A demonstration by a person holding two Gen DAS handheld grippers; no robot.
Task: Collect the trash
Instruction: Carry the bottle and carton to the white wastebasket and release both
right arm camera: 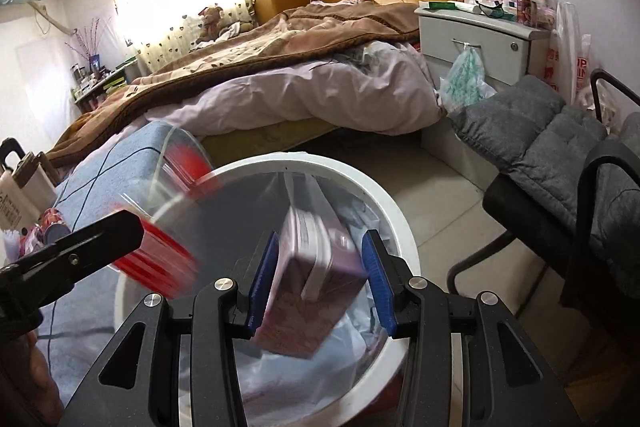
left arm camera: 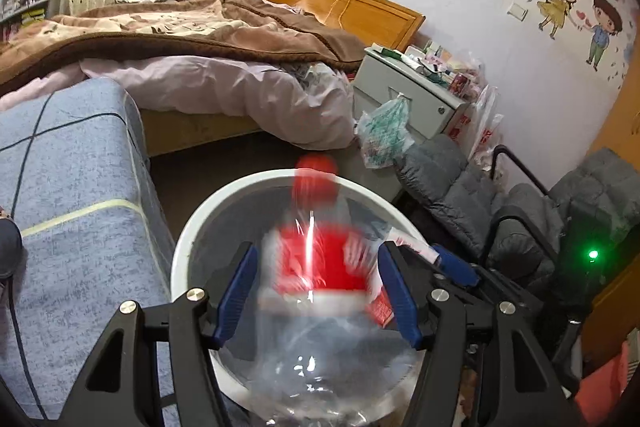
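Left claw (left arm camera: 316, 291) half-open around blurred bottle (left arm camera: 320, 267); right claw (right arm camera: 320, 283) parted, pink box (right arm camera: 316, 291) between, over bin (right arm camera: 392, 211).

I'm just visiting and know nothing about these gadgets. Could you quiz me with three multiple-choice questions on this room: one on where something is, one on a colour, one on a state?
1. Where is the pink cardboard box?
A) on the bed
B) between the fingers of the right claw, over the round white plastic bin
C) on the grey chair

2. What colour is the cap of the clear plastic bottle?
A) blue
B) green
C) red

3. How does the bin stand?
A) tipped on its side
B) upright, open-topped, lined with a thin plastic bag
C) shut with a lid

Answers: 1 B, the box shows between the blue pads above the rim. 2 C, the cap matches the bottle's red label. 3 B, the bag shows inside the open rim.
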